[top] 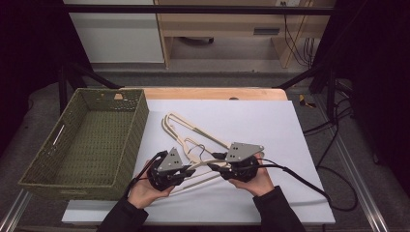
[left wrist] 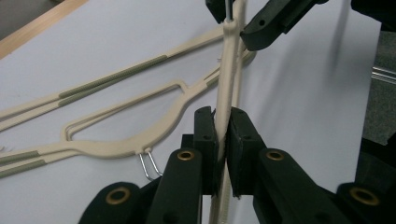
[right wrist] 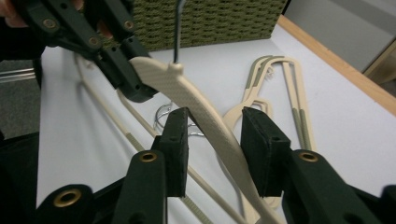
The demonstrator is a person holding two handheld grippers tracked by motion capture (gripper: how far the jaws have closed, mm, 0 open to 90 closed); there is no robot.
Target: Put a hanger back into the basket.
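Between our two grippers, a cream hanger [right wrist: 187, 91] is held up off the white sheet [top: 290, 125], above the other hangers [top: 186, 128] lying near the green woven basket [top: 92, 140]. Our left gripper [left wrist: 222, 135] is clenched on one arm of it; our right gripper [right wrist: 215, 135] has its jaws spread around the other arm, not yet pinching. We would judge it best to close the right squarely on the flat before moving, so the hanger cannot twist or snag the pile.
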